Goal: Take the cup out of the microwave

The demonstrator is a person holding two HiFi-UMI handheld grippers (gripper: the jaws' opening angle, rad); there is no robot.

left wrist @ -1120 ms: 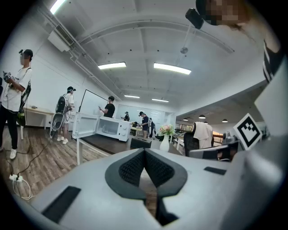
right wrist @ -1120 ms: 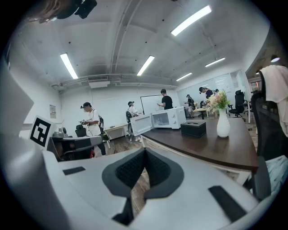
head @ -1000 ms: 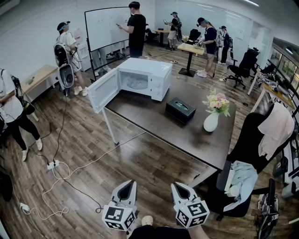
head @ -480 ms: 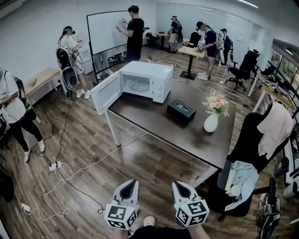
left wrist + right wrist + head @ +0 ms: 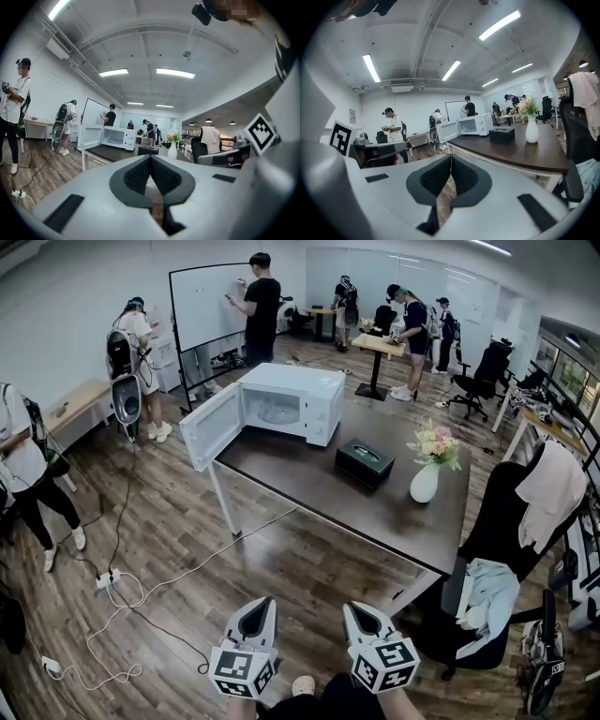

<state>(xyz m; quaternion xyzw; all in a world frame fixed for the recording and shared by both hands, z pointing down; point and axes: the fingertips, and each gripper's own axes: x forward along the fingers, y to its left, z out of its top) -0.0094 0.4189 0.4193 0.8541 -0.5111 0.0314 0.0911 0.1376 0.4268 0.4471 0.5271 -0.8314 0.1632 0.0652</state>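
Observation:
A white microwave (image 5: 298,400) stands on the far left corner of the dark table (image 5: 309,488), its door (image 5: 212,424) swung open to the left. Something pale lies in its cavity; I cannot tell whether it is the cup. My left gripper (image 5: 255,612) and right gripper (image 5: 361,615) hover side by side over the wooden floor at the bottom of the head view, well short of the table. Both are shut with nothing between the pads. The left gripper view shows the microwave (image 5: 117,137) small beyond the closed left gripper (image 5: 150,159). In the right gripper view the microwave (image 5: 476,125) lies past the right gripper (image 5: 451,159).
A black tissue box (image 5: 364,462) and a white vase of flowers (image 5: 427,479) stand on the table. A black office chair (image 5: 511,531) draped with cloth is at the right. Cables and a power strip (image 5: 108,579) lie on the floor at left. Several people stand around a whiteboard (image 5: 206,301).
The people at the back have shifted a little and the head view has drifted slightly. Both grippers stay shut in the same place.

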